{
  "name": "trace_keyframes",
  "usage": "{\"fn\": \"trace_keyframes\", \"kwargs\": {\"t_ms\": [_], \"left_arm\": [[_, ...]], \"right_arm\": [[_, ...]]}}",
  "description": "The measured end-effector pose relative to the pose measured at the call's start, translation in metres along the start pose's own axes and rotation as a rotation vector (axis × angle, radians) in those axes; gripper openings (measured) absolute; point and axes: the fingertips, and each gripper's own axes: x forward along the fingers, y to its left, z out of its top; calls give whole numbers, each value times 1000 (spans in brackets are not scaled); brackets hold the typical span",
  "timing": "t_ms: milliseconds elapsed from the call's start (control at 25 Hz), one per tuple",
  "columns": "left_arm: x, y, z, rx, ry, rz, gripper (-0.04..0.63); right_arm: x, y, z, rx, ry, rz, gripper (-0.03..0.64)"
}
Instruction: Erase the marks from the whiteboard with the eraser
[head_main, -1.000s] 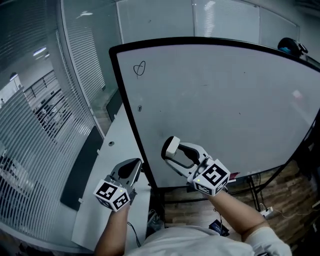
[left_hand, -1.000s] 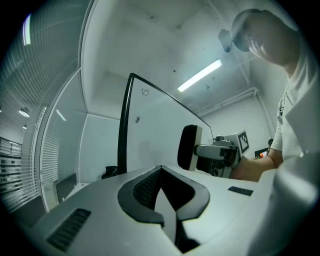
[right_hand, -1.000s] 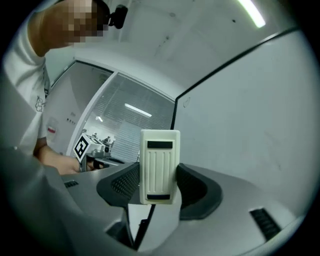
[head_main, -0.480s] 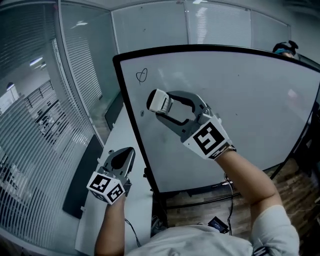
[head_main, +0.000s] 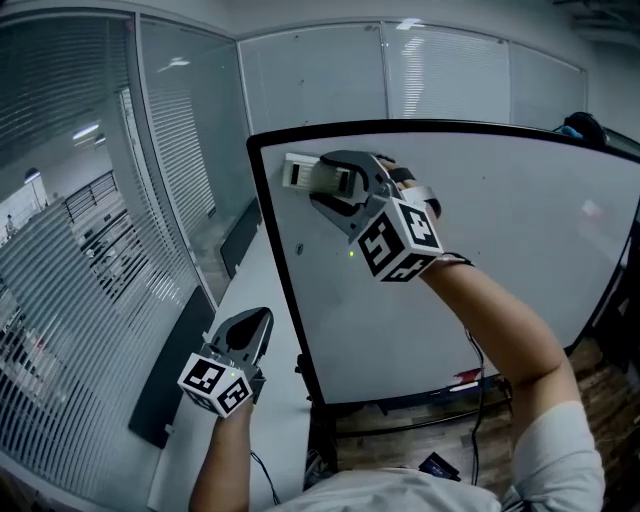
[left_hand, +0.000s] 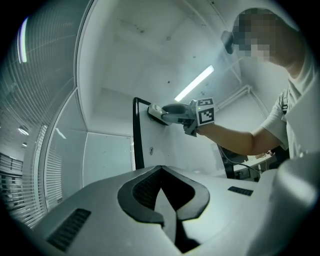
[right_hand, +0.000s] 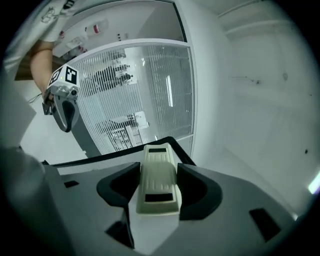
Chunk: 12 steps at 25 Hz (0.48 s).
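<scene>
The whiteboard (head_main: 500, 250) stands upright in a black frame. My right gripper (head_main: 325, 178) is shut on the white eraser (head_main: 300, 172) and holds it flat against the board's top left corner. In the right gripper view the eraser (right_hand: 159, 180) sits between the jaws, pointing past the board's black edge (right_hand: 120, 154). No drawn loop shows in that corner, since the eraser covers the spot. A small dark mark (head_main: 298, 248) shows lower on the board's left side. My left gripper (head_main: 252, 335) hangs low to the left of the board, shut and empty (left_hand: 162, 187).
A glass wall with blinds (head_main: 90, 260) runs along the left. A white tabletop (head_main: 255, 290) lies under the left gripper, and a dark panel (head_main: 170, 375) lies beside it. Below the board are its stand, cables and wooden floor (head_main: 590, 400). A small red thing (head_main: 466, 378) lies on the board's ledge.
My right gripper has carried the eraser from the board's lower part up to the top left corner, over where the loop mark was. The left gripper has stayed low.
</scene>
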Motion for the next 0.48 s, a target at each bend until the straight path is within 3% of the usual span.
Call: {"fn": "trace_keyframes", "kwargs": {"t_ms": [120, 280, 480], "left_arm": [[-2, 2, 1, 4, -4, 11, 6], [-5, 7, 0, 9, -3, 20, 6], [-9, 7, -4, 4, -5, 21, 6]], "right_arm": [[4, -19, 10, -79, 7, -44, 241], [7, -45, 18, -73, 5, -104, 241], [10, -13, 19, -54, -5, -19, 241]]}}
